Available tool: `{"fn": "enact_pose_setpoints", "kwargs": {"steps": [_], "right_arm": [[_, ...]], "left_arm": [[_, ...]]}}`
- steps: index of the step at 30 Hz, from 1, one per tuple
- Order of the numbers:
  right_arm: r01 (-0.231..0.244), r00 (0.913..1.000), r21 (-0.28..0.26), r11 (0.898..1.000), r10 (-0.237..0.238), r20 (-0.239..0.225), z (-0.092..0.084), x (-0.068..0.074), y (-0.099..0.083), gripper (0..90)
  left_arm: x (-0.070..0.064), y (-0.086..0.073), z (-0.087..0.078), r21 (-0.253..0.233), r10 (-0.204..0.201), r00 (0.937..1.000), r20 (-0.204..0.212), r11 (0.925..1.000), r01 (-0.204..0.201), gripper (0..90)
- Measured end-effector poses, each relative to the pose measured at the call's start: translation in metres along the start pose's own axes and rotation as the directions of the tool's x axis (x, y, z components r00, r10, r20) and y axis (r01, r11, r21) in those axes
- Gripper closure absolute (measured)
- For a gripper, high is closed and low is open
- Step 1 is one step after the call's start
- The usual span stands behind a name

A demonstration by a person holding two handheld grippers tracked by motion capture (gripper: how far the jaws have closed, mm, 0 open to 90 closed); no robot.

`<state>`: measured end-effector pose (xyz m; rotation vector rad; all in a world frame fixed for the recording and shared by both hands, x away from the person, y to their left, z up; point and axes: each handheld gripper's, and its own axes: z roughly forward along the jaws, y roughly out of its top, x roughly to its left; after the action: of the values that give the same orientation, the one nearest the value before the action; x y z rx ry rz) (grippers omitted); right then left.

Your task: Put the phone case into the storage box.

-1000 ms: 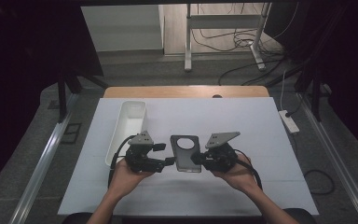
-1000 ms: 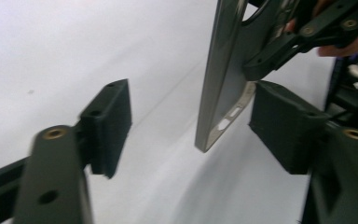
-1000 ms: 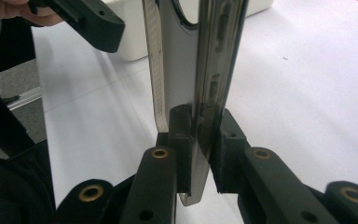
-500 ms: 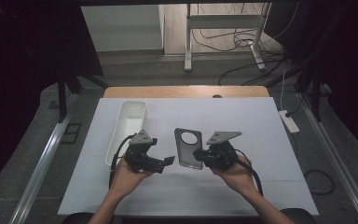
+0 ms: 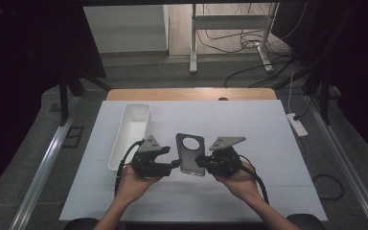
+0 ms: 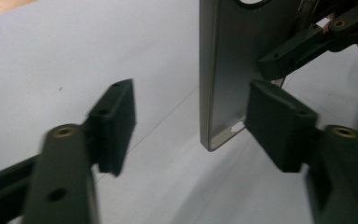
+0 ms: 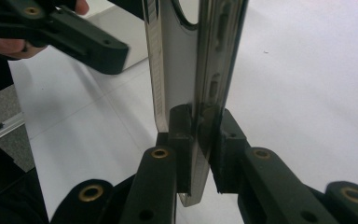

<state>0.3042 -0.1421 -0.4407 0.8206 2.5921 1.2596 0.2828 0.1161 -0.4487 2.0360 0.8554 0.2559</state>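
Phone case (image 5: 190,154), dark grey with a round camera cutout near its far end, is held off the white worktop (image 5: 268,139) about midway across and closer to the near edge than the far one. The right tool (image 5: 202,163) grips it: in the right gripper view its two black jaws press on either face of the case's (image 7: 193,88) lower right edge, with the case standing edge-on between them. The left tool (image 5: 175,164) sits just beside the case's left edge; its jaws have just been closing, and in the left gripper view they stand apart, one pad (image 6: 279,123) close against the inner face of the case (image 6: 233,70) near its lower corner, the other pad (image 6: 114,123) well clear on the outer side, so it is not yet clamping. The case's upper end is cut off at the top of both gripper views, and the near jaw is blurred. No brand or writing can be made out. A white oblong tray (image 5: 130,134) lies toward the worktop's left edge, behind the left hand (image 5: 133,184); the right hand (image 5: 237,179) holds its tool from below.
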Motion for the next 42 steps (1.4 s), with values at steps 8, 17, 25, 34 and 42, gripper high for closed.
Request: {"fn": "enact_pose_setpoints", "kwargs": {"steps": [8,17,25,34,42], "right_arm": [[0.007,0.9997,-0.002,1.000,-0.007,-0.025,0.002,0.006,0.001,80.4],[0.008,0.9993,0.007,1.000,-0.008,-0.036,0.003,0.006,0.000,80.1],[0.011,0.9971,-0.001,1.000,-0.011,-0.075,0.006,0.008,-0.001,68.8],[0.052,0.9944,-0.001,0.999,-0.052,-0.092,0.005,0.013,0.000,57.5],[0.047,0.9966,-0.030,0.998,-0.049,-0.066,-0.006,0.004,0.001,50.2]], "left_arm": [[0.001,0.000,0.001,0.000,-0.037,0.9982,0.048,0.9993,0.037,63.0],[0.002,0.000,0.001,0.014,-0.065,0.9954,0.070,0.9978,0.065,83.7],[0.003,0.001,0.001,0.010,-0.106,0.9939,0.031,0.9944,0.105,87.7],[0.003,0.000,0.002,0.050,-0.087,0.9944,-0.059,0.9947,0.090,89.0],[0.011,-0.002,-0.003,0.039,-0.105,0.9900,-0.094,0.9933,0.109,89.0]]}}
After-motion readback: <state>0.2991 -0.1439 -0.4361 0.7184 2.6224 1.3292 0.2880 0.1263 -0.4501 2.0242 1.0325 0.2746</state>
